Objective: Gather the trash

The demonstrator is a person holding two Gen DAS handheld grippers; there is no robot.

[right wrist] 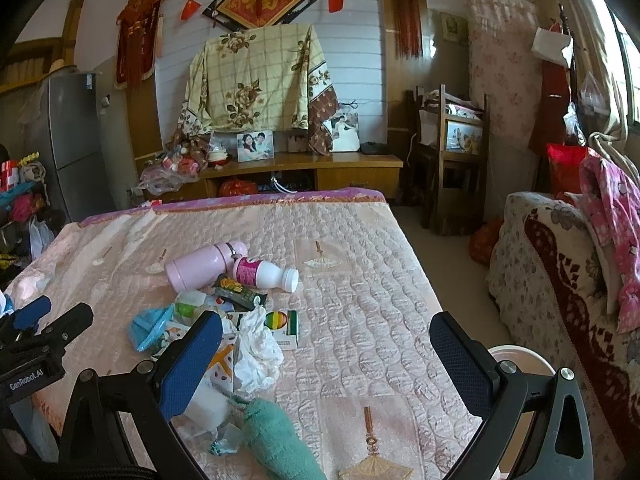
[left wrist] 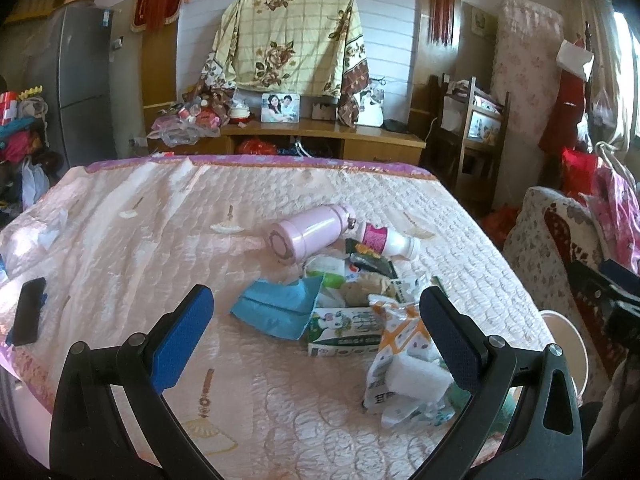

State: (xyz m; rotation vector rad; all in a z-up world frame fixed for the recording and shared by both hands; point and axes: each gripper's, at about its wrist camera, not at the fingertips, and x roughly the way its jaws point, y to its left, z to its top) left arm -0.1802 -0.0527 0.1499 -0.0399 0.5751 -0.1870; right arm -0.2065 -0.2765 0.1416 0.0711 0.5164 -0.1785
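Note:
A heap of trash lies on the pink quilted bed (left wrist: pixel 160 220): a blue paper (left wrist: pixel 276 306), a green-and-white carton (left wrist: pixel 344 332), an orange-and-white wrapper (left wrist: pixel 400 340), a white foam block (left wrist: pixel 418 376), a white bottle with pink label (left wrist: pixel 386 240) and a dark snack packet (left wrist: pixel 368 258). A pink flask (left wrist: pixel 308 234) lies beside it. My left gripper (left wrist: pixel 316 312) is open and empty, hovering over the heap. My right gripper (right wrist: pixel 326 340) is open and empty above crumpled white paper (right wrist: pixel 256 352), a small box (right wrist: pixel 286 328) and a teal cloth (right wrist: pixel 280 440). The white bucket (right wrist: pixel 516 356) stands by the bed's right edge.
A black phone (left wrist: pixel 28 308) lies at the bed's left edge. A sofa (right wrist: pixel 560 288) with pink clothes stands on the right, with floor between it and the bed. A wooden cabinet (right wrist: pixel 300 168) with photos stands behind the bed. The left gripper's body (right wrist: pixel 32 340) shows at the right wrist view's left.

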